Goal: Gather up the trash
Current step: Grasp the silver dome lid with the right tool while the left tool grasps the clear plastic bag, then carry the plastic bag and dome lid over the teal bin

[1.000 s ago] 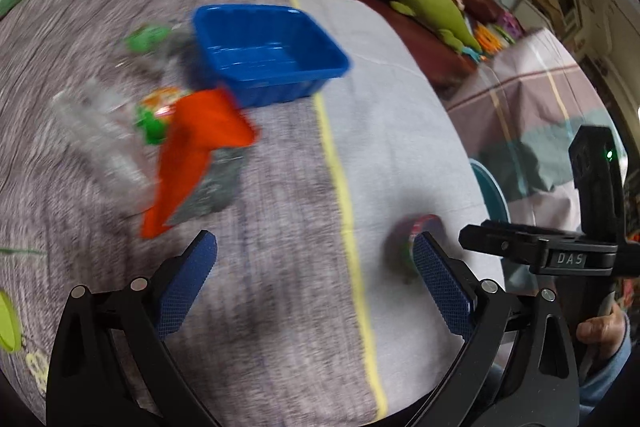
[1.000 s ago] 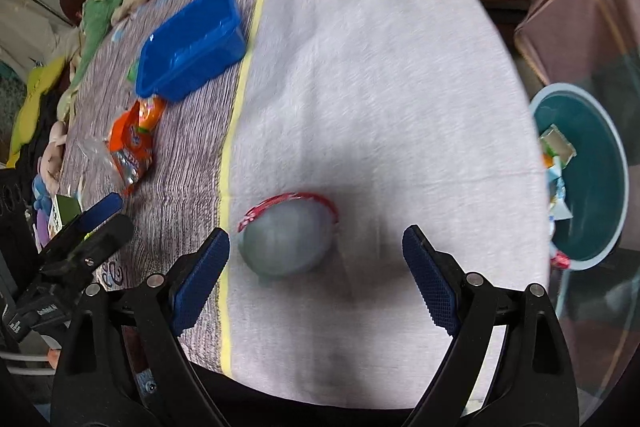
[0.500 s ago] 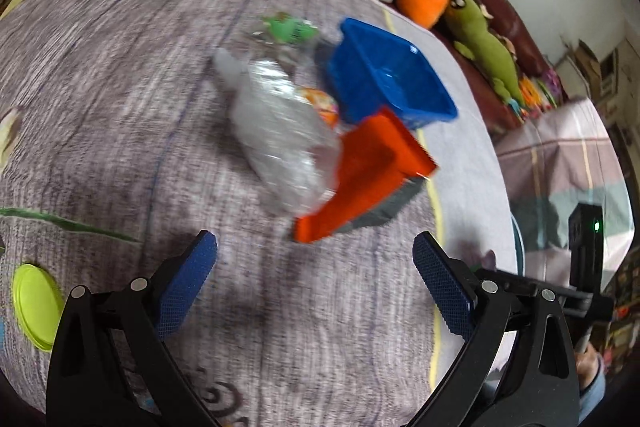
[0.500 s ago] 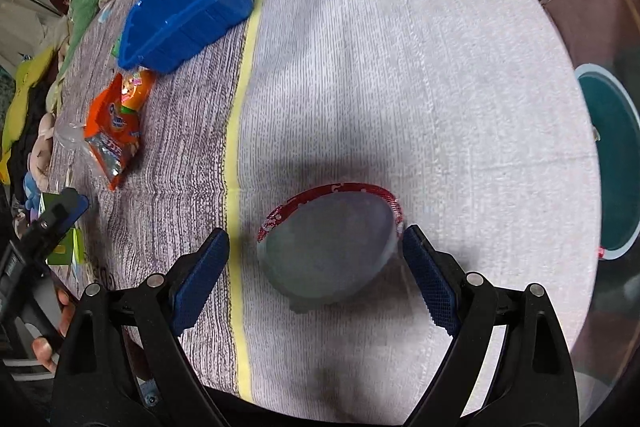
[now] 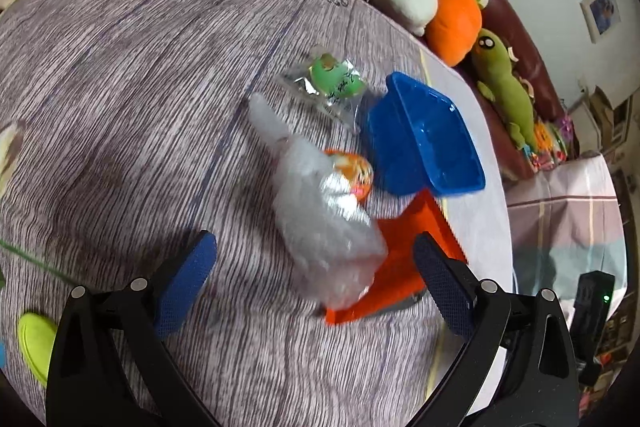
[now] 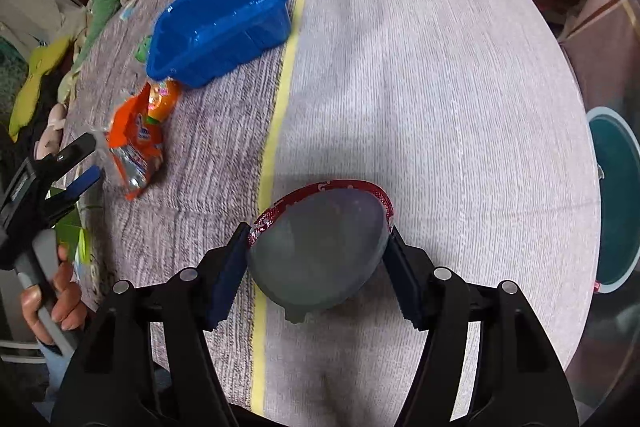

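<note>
Right gripper (image 6: 316, 267) closing on a red-rimmed plastic cup lid (image 6: 320, 251) on the bench (image 6: 440, 107).
Pads touched both lid edges; thin dome could buckle or squirt out. Left gripper (image 5: 312, 275) gaped, empty, above a clear wrapper (image 5: 324, 227).

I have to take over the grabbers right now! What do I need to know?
Right gripper: jaws closing around the upside-down grey cup with a red rim, pads at its sides.
Left gripper: open, over the clear plastic wrapper, holding nothing.
Still on the cloth: orange snack packet, green sweet packet, blue tray.
The teal bin stands beside the table, on the right gripper's side.
Left to do: finish the cup grab, bin it, then the wrappers.
</note>
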The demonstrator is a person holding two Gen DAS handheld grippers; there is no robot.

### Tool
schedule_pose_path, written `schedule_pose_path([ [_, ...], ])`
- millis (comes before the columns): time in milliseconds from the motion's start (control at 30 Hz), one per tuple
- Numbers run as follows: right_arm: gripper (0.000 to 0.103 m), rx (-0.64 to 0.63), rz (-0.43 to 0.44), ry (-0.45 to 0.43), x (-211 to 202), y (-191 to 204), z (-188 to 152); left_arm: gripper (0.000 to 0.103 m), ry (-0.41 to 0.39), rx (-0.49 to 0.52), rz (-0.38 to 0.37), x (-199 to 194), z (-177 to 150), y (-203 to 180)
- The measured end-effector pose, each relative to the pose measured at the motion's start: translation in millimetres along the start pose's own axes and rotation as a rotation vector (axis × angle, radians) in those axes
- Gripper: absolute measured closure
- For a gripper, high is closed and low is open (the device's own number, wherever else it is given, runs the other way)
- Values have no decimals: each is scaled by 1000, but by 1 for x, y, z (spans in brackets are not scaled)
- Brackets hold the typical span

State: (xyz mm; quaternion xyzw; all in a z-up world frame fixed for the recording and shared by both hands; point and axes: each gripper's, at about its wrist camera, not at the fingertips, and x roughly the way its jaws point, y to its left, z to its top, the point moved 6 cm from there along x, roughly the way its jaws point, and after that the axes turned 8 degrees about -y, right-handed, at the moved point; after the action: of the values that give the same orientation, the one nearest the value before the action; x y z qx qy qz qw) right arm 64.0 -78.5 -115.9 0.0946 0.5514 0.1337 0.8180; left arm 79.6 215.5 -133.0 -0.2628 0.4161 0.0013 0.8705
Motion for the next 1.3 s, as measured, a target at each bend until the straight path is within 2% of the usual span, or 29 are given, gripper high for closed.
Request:
schedule_pose_path([
  [100,41,6,6,-6,-3,-3,5,6,3,18,24,9,3,-2],
  [300,41,24,16,-19,-8,-9,16,27,29,37,62,23,-2,5],
  [400,41,33,23,-27,-9,-13,19,54,14,80,128,25,-4,6],
  [433,41,37,24,-31,-9,-14,20,60,20,79,126,25,-5,6],
  [467,41,41,24,-37,-9,-15,22,62,17,68,128,23,-5,8],
  [600,41,54,23,-70,-14,-22,25,62,-21,62,147,7,-2,9],
  [733,41,75,30,-90,-22,-34,28,62,-79,89,109,-22,7,-10],
  [900,41,102,49,-123,-35,-51,30,62,-117,162,24,-47,11,-56],
  [1067,41,131,57,-161,-51,-70,27,62,-82,240,-47,-40,2,-108],
  [1300,41,192,53,-219,-79,-111,22,62,1,345,-120,-18,-33,-175],
])
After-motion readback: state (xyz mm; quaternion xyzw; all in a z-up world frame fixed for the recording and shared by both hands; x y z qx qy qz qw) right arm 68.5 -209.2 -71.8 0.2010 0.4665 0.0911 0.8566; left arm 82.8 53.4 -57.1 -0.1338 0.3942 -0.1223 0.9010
